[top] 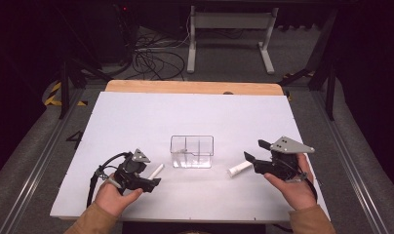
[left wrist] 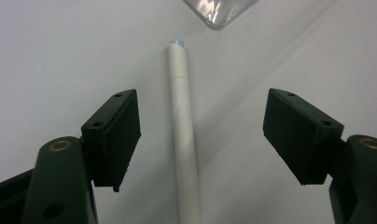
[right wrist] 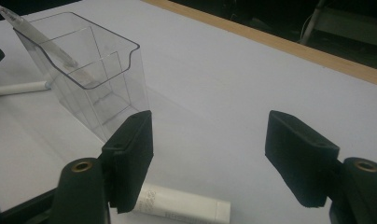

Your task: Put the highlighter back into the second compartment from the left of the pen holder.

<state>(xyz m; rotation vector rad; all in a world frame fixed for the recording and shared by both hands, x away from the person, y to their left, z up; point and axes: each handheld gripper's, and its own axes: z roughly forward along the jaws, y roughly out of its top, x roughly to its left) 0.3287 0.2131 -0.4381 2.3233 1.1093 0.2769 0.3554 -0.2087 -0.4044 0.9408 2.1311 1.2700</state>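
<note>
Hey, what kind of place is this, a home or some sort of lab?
Likely a lab or workshop test bench: a white table under a dark frame, loose cables on the floor behind, and handheld grippers working by a clear plastic organizer.

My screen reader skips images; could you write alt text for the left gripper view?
A white marker lies lengthwise on the white table between the open left tongs, untouched by either black jaw. A clear container's corner shows beyond the marker's tip.

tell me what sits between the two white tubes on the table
A clear plastic container stands between the left white tube and the right white tube, apart from both, with bare table around it. The high view shows this.
</note>
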